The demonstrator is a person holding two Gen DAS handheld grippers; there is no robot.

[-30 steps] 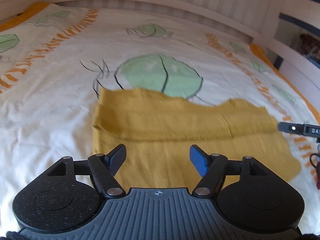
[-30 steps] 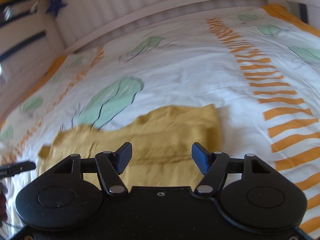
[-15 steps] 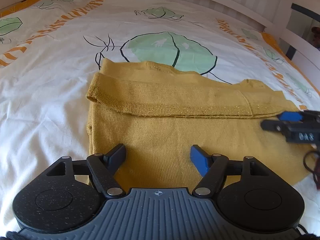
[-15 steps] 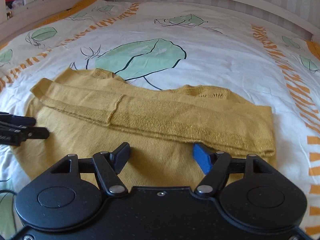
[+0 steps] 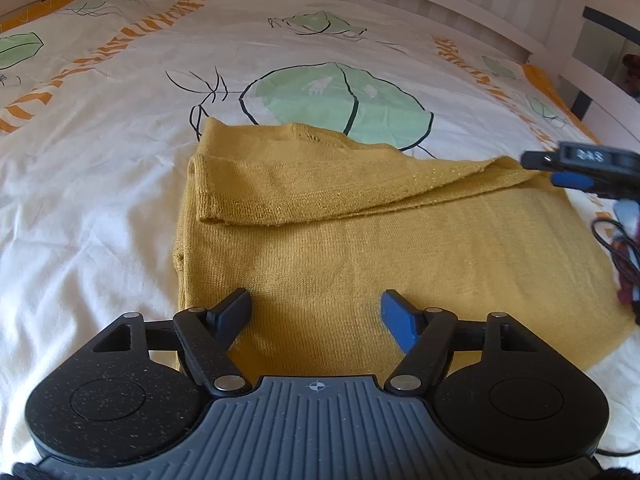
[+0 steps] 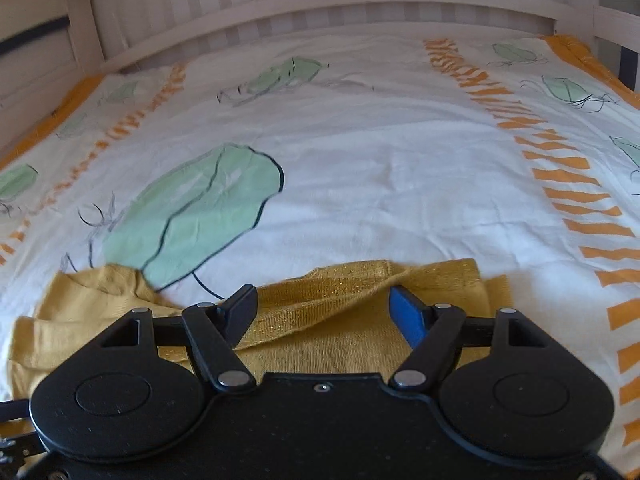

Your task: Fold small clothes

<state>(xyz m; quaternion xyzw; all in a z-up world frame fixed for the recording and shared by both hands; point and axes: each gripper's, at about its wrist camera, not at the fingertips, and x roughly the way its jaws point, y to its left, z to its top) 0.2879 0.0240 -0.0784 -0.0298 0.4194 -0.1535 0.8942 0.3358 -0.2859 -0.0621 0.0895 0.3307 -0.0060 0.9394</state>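
A mustard-yellow knit garment (image 5: 360,240) lies flat on the bed, its far edge folded toward me as a long band (image 5: 320,196). My left gripper (image 5: 316,312) hovers open over the near left part of the cloth, with nothing pinched. My right gripper (image 5: 560,168) shows at the right end of that band, where the cloth rises a little toward its fingers. In the right wrist view, that gripper (image 6: 322,308) stands open over the band's sparkly edge (image 6: 340,304). The pads do not press on the cloth.
The bed sheet (image 5: 100,200) is white, with green leaf prints and orange stripes. A pale slatted headboard (image 6: 320,4) closes the far end and a side rail (image 5: 592,92) runs along the right. A dark cable (image 5: 616,248) hangs below the right gripper.
My left gripper sank a little closer to the cloth. My right gripper slid across to the right end of the folded band, and its view now shows mostly bare sheet beyond the garment.
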